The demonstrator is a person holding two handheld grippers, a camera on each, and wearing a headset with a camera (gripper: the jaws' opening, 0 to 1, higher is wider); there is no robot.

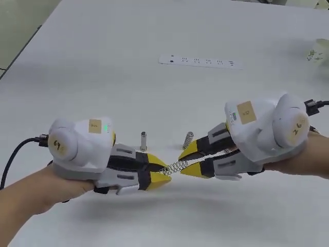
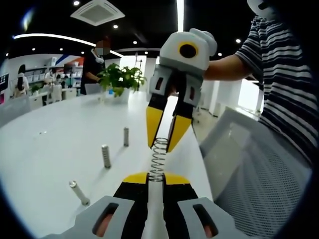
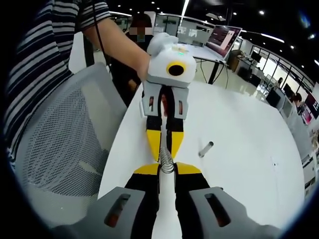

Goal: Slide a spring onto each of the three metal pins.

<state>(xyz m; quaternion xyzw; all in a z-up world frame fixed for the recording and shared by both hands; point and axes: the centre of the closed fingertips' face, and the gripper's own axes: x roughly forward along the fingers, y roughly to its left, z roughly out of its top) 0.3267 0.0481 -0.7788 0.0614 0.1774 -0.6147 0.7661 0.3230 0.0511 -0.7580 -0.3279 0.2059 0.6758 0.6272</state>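
spring [image 1: 177, 166]: loose coil, off the table, stretched level between the tips of the two grippers.
left gripper [image 1: 162, 175]: yellow fingertips closed together on one end of the spring. In the left gripper view the coil rises straight out from between them.
right gripper [image 1: 183, 164]: fingers narrow, forming a V with its tips pressed to either side of the spring's other end. It faces the left gripper nose to nose.
bare pin [image 1: 143, 140]: metal, upright on the table, just beyond the left gripper's tips.
coiled pin [image 1: 188, 139]: upright with coils already round its shaft. It stands right of the bare pin, behind the right gripper's fingers.
third pin [image 2: 79, 193]: on the table, nearest of the three in the left gripper view.
table [image 1: 103, 62]: white, long.
power strip [image 1: 200, 62]: white, lying flat, well beyond the pins.
mesh chair [image 3: 70, 139]: grey, beside the table's edge.
potted plant [image 2: 119, 77]: green, at the far end of the table.
striped sleeve [image 2: 279, 64]: on the person holding the grippers.
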